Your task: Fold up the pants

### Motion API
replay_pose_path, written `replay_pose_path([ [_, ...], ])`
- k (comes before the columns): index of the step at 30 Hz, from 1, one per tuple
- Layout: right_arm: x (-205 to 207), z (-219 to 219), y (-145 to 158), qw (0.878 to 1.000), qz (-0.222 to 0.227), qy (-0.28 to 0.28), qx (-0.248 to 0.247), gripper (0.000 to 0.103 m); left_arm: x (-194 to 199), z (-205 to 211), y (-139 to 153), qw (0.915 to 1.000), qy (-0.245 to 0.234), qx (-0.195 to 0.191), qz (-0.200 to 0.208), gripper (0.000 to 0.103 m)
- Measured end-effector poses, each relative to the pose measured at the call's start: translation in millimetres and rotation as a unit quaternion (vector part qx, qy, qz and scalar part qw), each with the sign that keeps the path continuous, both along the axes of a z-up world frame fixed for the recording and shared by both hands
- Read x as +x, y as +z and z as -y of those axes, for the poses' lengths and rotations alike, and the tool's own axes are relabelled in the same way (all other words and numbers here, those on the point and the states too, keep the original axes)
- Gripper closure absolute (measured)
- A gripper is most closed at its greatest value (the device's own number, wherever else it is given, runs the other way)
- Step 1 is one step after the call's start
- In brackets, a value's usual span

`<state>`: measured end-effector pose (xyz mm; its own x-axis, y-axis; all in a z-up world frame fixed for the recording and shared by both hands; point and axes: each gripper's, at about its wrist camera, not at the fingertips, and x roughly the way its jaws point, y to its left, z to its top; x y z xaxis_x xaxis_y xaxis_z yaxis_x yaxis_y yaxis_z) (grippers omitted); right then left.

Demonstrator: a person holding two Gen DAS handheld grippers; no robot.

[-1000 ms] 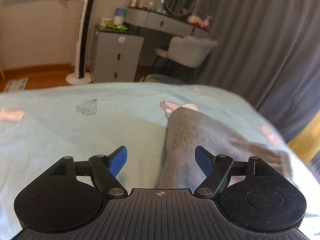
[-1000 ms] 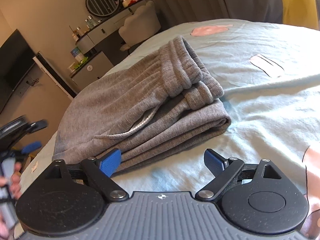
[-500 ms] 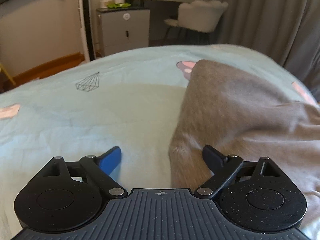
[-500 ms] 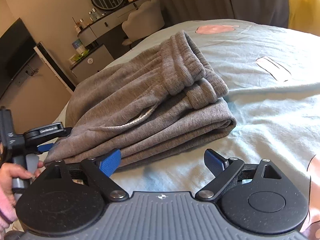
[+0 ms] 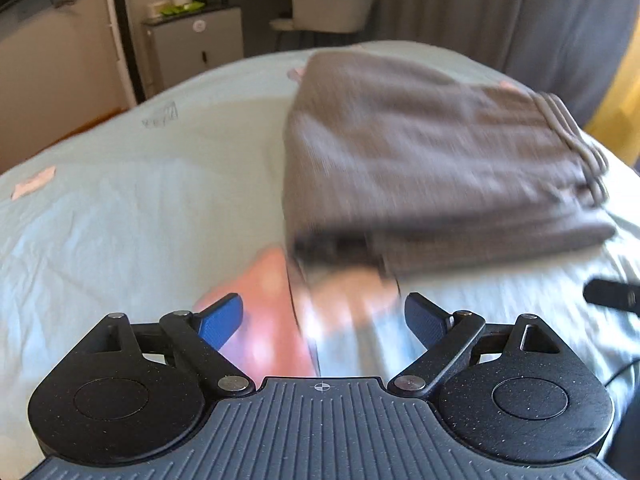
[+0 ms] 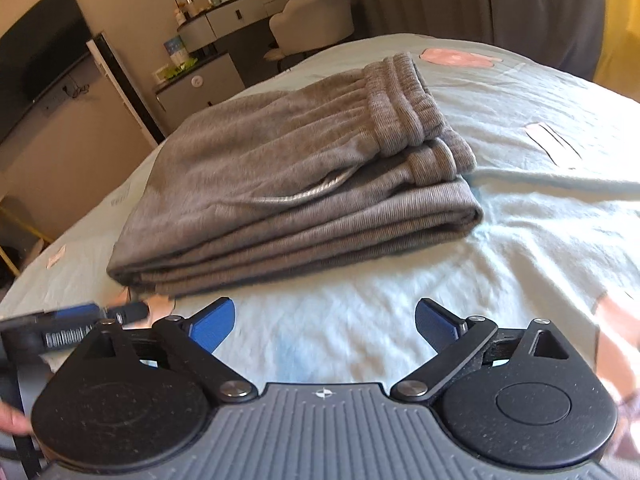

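Observation:
The grey pants (image 6: 296,184) lie folded in a thick stack on the light blue bed sheet (image 6: 520,248), waistband at the far right. They also show, blurred, in the left wrist view (image 5: 432,160). My left gripper (image 5: 324,316) is open and empty, held a little short of the stack's near left corner. My right gripper (image 6: 324,320) is open and empty, just short of the stack's front edge. The left gripper's tip also shows in the right wrist view (image 6: 80,316), low on the left.
The bed sheet carries pink and line-drawn prints (image 6: 456,58). Beyond the bed stand a grey cabinet (image 5: 196,48), a dressing table with a round mirror (image 6: 256,16), a pale chair (image 5: 336,4) and grey curtains (image 5: 500,8).
The left gripper has pulled back from the pants toward the near side, so the whole folded stack now shows in its view. The right gripper has backed off slightly.

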<state>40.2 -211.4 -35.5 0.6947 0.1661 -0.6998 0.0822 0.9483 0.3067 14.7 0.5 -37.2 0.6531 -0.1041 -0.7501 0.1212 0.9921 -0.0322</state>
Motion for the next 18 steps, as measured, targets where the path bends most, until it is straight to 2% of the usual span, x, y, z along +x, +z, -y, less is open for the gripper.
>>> replay_pose_path([
  [5, -22, -11, 9, 0.999, -0.012, -0.015, -0.046, 0.004, -18, -8, 4, 0.9985, 0.027, -0.047, 0.000, 0.008],
  [10, -45, -23, 20, 0.995, 0.007, -0.018, -0.095, 0.004, -29, -8, 8, 0.9989, 0.037, -0.030, 0.001, 0.006],
  [18, -59, -16, 33, 0.992, 0.059, -0.056, -0.095, 0.004, -33, -10, 12, 0.9987, 0.039, -0.033, 0.004, 0.003],
])
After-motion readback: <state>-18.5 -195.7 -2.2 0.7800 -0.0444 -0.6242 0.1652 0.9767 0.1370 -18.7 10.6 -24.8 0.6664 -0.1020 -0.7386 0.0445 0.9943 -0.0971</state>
